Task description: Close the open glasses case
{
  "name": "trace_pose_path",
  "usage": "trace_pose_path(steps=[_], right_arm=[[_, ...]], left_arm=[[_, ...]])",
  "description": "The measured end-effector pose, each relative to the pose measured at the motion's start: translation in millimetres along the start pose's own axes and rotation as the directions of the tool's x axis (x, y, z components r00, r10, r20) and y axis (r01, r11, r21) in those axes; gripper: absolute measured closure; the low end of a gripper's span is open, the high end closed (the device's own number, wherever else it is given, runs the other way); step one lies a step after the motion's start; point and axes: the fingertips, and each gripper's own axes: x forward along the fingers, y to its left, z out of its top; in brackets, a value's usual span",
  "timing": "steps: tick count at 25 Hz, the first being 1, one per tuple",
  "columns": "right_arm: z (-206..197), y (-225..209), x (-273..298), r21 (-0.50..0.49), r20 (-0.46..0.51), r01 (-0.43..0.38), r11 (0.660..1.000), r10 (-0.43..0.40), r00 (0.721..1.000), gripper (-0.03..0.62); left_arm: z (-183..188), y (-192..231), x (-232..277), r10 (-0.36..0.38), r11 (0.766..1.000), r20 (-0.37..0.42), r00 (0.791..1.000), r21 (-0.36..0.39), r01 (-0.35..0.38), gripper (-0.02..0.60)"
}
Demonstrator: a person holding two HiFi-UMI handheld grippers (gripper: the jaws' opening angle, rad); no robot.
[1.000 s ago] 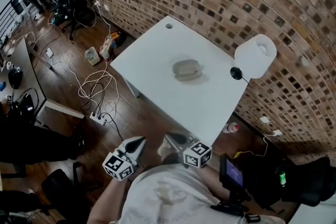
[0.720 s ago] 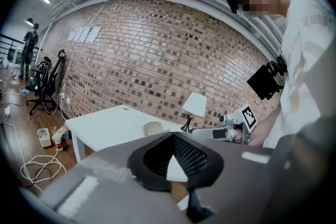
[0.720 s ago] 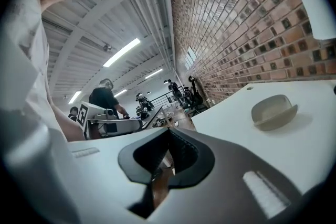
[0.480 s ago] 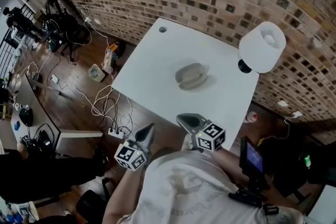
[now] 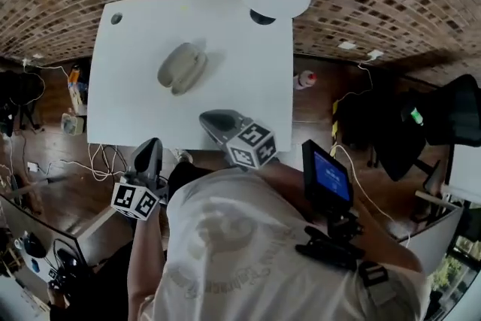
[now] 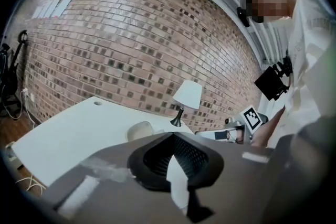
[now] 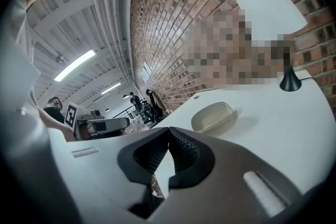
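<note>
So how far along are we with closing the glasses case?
Done: nothing yet. The glasses case lies on the white table with its lid apparently ajar. In hand: nothing. The left gripper and right gripper are at the table's near edge, jaws together and empty, well short of the case. Left: reach the case and press its lid down.
</note>
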Motion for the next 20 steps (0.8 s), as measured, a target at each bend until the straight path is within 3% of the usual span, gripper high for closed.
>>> trace_pose_path(steps=[4, 11, 16, 20], right_arm=[[5.4, -16.0, 5.1, 0.025, 0.028, 0.087, 0.996, -0.088, 0.996, 0.586], [18.5, -15.3, 24.7, 0.046, 0.09, 0.183, 0.982, -0.187, 0.978, 0.586], [33.8, -38.8, 19.2, 0.116, 0.148, 0.32, 0.94, -0.335, 0.931, 0.586], [22.0, -36.9, 33.9, 0.165, 0.127, 0.365, 0.916, -0.387, 0.913, 0.586]], left_arm=[[13.4, 14.9, 27.8, -0.094, 0.995, -0.043, 0.995, 0.023, 0.095, 0.577], [27.2, 39.0, 57.7, -0.241, 0.966, -0.124, 0.963, 0.067, 0.25, 0.577], [43.6, 52.1, 86.8, -0.345, 0.927, -0.175, 0.922, 0.088, 0.364, 0.577], [49.2, 71.6, 91.4, -0.382, 0.914, -0.178, 0.907, 0.072, 0.399, 0.577]])
